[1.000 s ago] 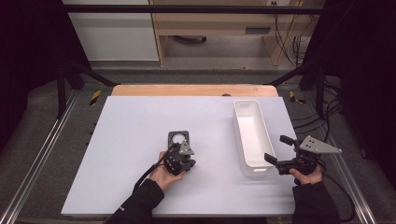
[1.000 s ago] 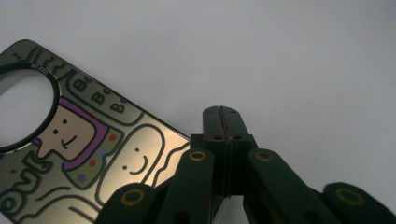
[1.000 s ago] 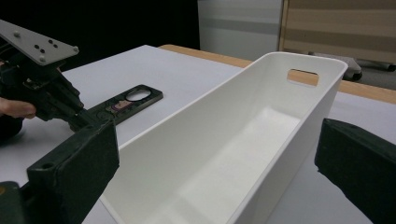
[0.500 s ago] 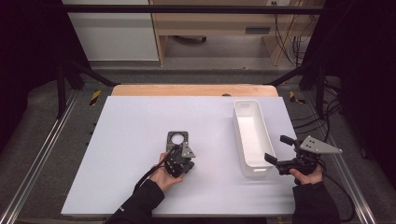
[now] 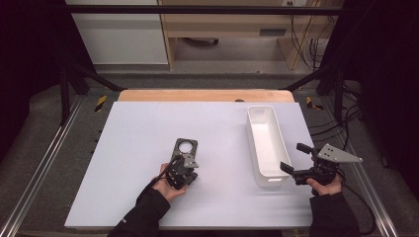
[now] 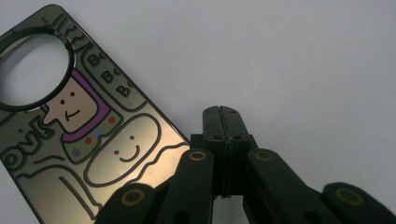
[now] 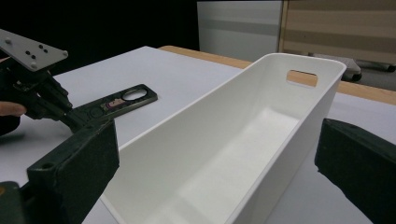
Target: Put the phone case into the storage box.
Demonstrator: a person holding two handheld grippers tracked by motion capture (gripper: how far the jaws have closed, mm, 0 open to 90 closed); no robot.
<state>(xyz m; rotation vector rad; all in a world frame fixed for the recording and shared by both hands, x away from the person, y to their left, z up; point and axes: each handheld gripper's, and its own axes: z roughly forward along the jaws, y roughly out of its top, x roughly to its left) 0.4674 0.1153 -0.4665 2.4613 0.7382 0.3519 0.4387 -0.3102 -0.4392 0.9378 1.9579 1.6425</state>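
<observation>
A dark door-hanger tag with cartoon figures and a round hole lies flat on the white table. My left gripper sits at the tag's near end. Its jaws are pressed together with nothing between them, and their tips stand just beside the tag's edge. My right gripper is held open at the near end of an empty white bin, one jaw on each side of the bin's end wall. The right gripper view also shows the left gripper touching the tag.
The long white bin stands on the right half of the table, lengthwise away from me. A wooden strip borders the table's far edge. Metal rails run along both sides, and cables lie at the right.
The left gripper has shifted slightly toward me and to the left, still shut. The tag, the bin and the right gripper have kept their places.
</observation>
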